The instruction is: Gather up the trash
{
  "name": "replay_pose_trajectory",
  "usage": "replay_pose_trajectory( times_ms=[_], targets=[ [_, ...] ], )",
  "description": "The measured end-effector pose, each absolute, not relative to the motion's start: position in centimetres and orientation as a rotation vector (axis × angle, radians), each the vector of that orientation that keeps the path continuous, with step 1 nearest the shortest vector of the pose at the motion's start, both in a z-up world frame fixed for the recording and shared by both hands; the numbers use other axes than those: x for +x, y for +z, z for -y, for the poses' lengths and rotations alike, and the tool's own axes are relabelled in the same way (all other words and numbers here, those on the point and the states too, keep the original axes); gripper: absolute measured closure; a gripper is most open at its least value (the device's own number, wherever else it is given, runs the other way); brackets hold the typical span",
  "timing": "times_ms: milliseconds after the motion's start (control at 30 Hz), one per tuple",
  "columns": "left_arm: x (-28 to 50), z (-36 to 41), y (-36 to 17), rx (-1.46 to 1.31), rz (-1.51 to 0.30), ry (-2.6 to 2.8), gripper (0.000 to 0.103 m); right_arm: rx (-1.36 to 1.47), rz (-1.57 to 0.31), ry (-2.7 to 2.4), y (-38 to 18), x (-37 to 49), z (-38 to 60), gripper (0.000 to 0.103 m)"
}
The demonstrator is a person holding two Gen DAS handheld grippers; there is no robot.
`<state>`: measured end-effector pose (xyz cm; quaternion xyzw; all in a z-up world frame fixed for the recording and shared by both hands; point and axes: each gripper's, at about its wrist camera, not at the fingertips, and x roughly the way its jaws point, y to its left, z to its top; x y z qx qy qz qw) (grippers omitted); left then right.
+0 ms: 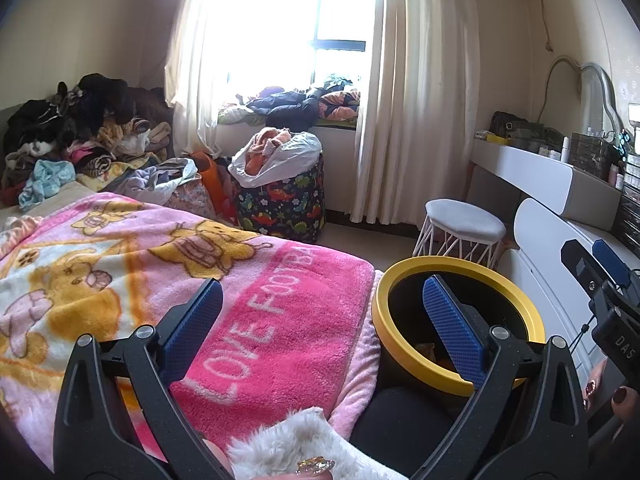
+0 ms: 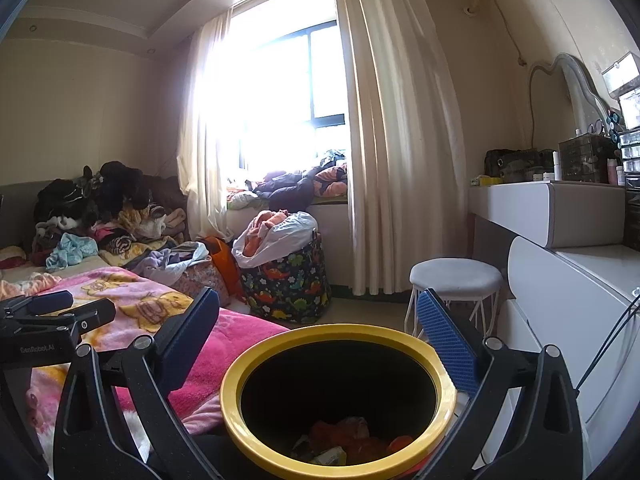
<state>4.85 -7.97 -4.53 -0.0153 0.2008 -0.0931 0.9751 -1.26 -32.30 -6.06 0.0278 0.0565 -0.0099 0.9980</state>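
Both grippers are empty and hover near the yellow-rimmed trash bin (image 2: 338, 400), which fills the lower centre of the right wrist view and sits at lower right in the left wrist view, just beside the edge of the bed. The right gripper (image 2: 320, 344) hangs above the bin's mouth with its blue-padded fingers (image 2: 448, 340) spread wide and nothing between them; crumpled wrappers and scraps (image 2: 344, 440) lie in the bottom of the bin. The left gripper (image 1: 324, 324) is likewise spread wide and holds nothing, one finger over the pink Winnie-the-Pooh blanket (image 1: 276, 312), the other in front of the bin's rim. This looks like the gap between a drop into the bin and the search for the next piece. No loose trash is plain on the blanket in either view; the heap of clothes (image 1: 80, 132) at upper left and the dinosaur-print basket (image 1: 284, 204) near the window look like laundry, not litter. The next move probably calls for swinging a gripper away from the bin to scan the bed and floor, then coming down over any scrap with the fingers wide.
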Motion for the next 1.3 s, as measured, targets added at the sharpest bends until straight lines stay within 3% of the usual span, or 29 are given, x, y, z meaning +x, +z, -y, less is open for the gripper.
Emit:
replay_pose_trajectory(
  times_ms=[1300],
  targets=[
    [4.88,7.93,-4.5,-0.038,-0.402,-0.192,0.011,0.055,-0.11,-0.021,-6.36,-1.22,32.16,0.006]
  ],
)
